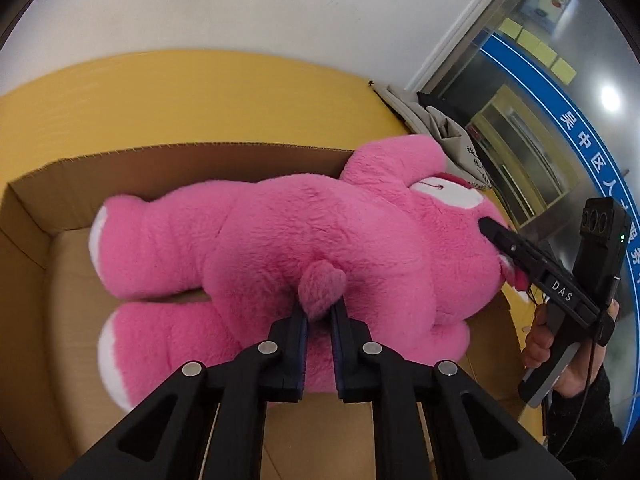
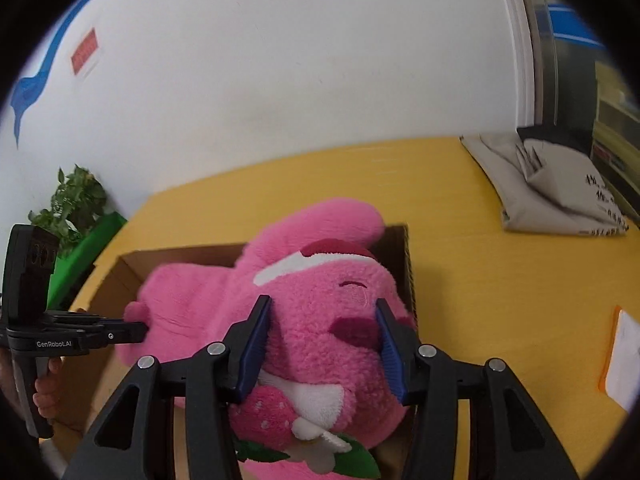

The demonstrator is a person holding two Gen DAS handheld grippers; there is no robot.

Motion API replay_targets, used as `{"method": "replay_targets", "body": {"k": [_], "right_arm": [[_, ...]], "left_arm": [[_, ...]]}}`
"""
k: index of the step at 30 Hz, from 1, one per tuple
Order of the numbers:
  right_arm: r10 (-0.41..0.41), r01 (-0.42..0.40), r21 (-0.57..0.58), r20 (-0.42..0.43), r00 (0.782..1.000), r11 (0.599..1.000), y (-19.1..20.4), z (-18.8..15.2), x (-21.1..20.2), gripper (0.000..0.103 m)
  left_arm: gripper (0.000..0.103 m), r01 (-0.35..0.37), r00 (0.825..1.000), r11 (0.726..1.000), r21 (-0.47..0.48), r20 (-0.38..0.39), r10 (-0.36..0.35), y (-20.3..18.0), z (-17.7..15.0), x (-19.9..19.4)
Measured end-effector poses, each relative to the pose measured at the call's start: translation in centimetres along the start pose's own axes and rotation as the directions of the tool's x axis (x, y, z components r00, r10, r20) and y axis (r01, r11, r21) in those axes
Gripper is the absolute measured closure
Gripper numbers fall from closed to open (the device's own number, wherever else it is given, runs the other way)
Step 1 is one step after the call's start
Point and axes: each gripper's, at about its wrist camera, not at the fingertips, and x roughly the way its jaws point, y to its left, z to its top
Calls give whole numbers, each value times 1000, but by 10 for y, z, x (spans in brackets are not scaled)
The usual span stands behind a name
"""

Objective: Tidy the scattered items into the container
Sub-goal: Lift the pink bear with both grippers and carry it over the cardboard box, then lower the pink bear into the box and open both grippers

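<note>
A big pink plush bear (image 1: 304, 240) lies on its front over an open cardboard box (image 1: 120, 168) on the yellow table. Its legs are inside the box and its head hangs over the right wall. My left gripper (image 1: 320, 312) is shut on the bear's small pink tail (image 1: 322, 288). My right gripper (image 2: 322, 336) is shut on the bear's head (image 2: 332, 320), one blue pad on each side of the face. The right gripper also shows in the left wrist view (image 1: 496, 234), and the left one in the right wrist view (image 2: 138, 330) at the tail.
A folded grey cloth bag (image 2: 552, 192) lies at the table's far right corner. An orange-edged white card (image 2: 622, 364) lies at the right. A green plant (image 2: 76, 200) stands beyond the table's left end. A white wall runs behind the yellow table (image 2: 500, 300).
</note>
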Motion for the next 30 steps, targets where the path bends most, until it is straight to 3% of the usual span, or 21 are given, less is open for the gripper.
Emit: {"method": "replay_targets", "body": {"k": [4,10,14,15,17,18,19,22,24,26,29,30], "right_arm": [[-13,13,22,-30,999,1000,-7,-5,4,54],[-115,114,-16,-90,989,993,13,-14,7,54],[-108,107,-15,-154,982,994,9,-7,13,53],[-95,93,-21,-164,982,995,7,-1,11,49],[-69,64,-44,-120,990,997,6,16,-6,45],[-52,47,-65,-73,996,997,11,26,-18,41],[-34,31,-92,-30,999,995,18,37,-26,31],[-4,-1,-137,-36,999,991,39,61,-10,27],[-12,-4,-139,-114,993,990,45,69,27,30],[-87,61,-136,-194,977,989,42,66,68,56],[-195,146,-175,-309,931,974,36,45,115,56],[-215,161,-189,-315,925,969,36,39,120,56]], "left_arm": [[93,12,1000,1000,0,-1,-12,1,-4,-2],[93,9,1000,1000,2,20,-9,4,-1,-5],[91,17,999,1000,-3,38,-16,3,2,-15],[88,16,999,1000,1,41,-16,3,2,-17],[70,-4,998,1000,27,56,2,0,2,-24],[52,-30,997,998,48,70,27,-3,1,-28],[38,-52,995,997,58,83,47,-2,0,-31],[35,-77,993,995,59,96,71,1,-1,-32],[35,-75,994,996,43,83,71,6,-2,-29],[35,-81,994,996,43,80,78,9,-3,-29],[34,-81,993,996,42,85,77,13,-5,-35],[33,-81,993,996,43,86,77,13,-5,-36]]}}
